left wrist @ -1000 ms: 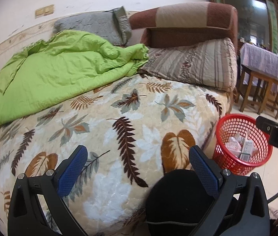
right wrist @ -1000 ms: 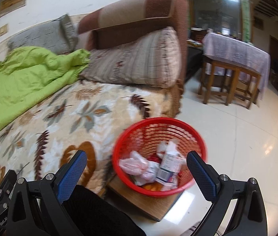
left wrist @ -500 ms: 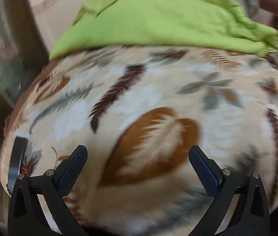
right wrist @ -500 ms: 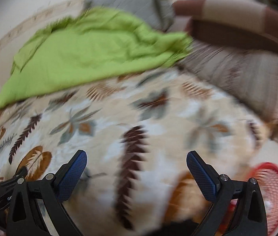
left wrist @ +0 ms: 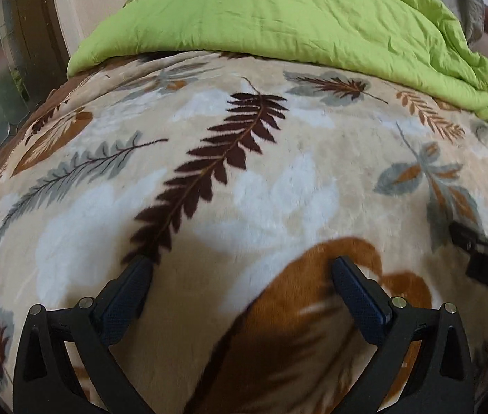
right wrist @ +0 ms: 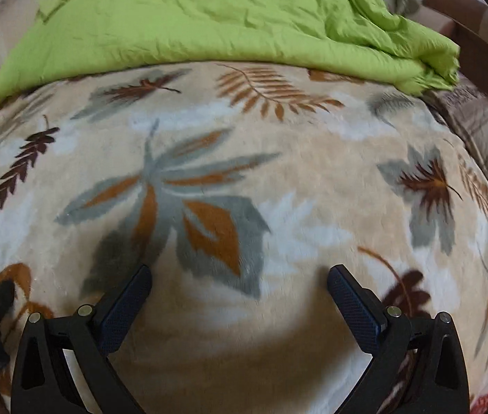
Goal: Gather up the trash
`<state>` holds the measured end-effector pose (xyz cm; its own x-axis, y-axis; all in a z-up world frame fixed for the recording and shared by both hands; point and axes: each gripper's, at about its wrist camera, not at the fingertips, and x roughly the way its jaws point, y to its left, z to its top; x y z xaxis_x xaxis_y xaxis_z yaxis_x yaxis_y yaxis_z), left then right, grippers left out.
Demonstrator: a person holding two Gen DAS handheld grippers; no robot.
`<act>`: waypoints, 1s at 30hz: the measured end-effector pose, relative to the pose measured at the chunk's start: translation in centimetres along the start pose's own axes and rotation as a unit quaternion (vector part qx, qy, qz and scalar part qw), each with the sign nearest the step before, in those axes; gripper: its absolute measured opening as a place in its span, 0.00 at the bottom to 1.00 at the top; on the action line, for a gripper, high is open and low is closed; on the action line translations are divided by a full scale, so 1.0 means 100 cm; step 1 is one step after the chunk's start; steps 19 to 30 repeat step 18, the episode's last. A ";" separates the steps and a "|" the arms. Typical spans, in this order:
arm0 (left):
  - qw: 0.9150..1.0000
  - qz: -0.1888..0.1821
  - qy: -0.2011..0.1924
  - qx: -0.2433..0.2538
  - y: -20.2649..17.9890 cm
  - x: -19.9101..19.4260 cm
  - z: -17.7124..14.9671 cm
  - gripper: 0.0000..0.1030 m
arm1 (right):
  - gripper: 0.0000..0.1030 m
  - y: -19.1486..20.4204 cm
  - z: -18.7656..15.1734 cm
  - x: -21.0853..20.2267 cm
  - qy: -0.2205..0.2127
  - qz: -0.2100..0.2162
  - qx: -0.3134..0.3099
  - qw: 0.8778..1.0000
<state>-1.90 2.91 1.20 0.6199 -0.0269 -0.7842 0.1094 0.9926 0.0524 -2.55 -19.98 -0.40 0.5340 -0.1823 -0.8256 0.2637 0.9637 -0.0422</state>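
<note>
Both grippers, left gripper point(left wrist: 242, 270) and right gripper point(right wrist: 238, 279), spread wide, empty, over leaf-print blanket point(left wrist: 271, 172). No trash visible; we should scan slowly toward the far green quilt point(left wrist: 295, 10).

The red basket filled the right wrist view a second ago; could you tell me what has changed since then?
Both grippers swung left, away from the basket, and now face down over the leaf-print blanket. The basket has left both views, bar perhaps a red sliver at the right view's corner. Left gripper and right gripper stayed open and empty; the green quilt lies as before.
</note>
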 end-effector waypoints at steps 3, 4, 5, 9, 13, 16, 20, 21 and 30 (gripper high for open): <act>1.000 -0.003 -0.003 0.001 0.002 0.002 0.000 1.00 | 1.00 -0.008 -0.004 0.001 -0.010 0.031 0.010 0.999; 1.000 -0.002 -0.003 0.002 0.001 0.004 0.004 1.00 | 1.00 -0.009 -0.005 0.001 -0.012 0.034 0.008 0.999; 1.000 -0.002 -0.004 0.003 0.001 0.002 0.002 1.00 | 1.00 -0.007 -0.007 0.001 -0.016 0.030 0.006 0.999; 1.000 -0.001 -0.004 0.004 0.000 0.000 0.001 1.00 | 1.00 -0.004 -0.006 0.001 -0.014 0.026 0.003 1.000; 1.000 0.003 -0.006 0.008 -0.006 0.005 0.007 1.00 | 1.00 -0.006 -0.004 0.002 -0.014 0.025 0.002 1.000; 1.000 -0.002 -0.006 0.014 -0.008 0.008 0.011 1.00 | 1.00 -0.006 -0.003 0.002 -0.014 0.027 0.003 1.000; 1.000 -0.001 -0.008 0.022 -0.013 0.017 0.020 1.00 | 1.00 -0.006 -0.003 0.002 -0.014 0.026 0.002 1.000; 1.000 -0.001 -0.008 0.022 -0.013 0.017 0.020 1.00 | 1.00 -0.006 -0.003 0.002 -0.014 0.026 0.002 1.000; 1.000 -0.001 -0.008 0.022 -0.013 0.017 0.020 1.00 | 1.00 -0.006 -0.003 0.002 -0.014 0.026 0.002 1.000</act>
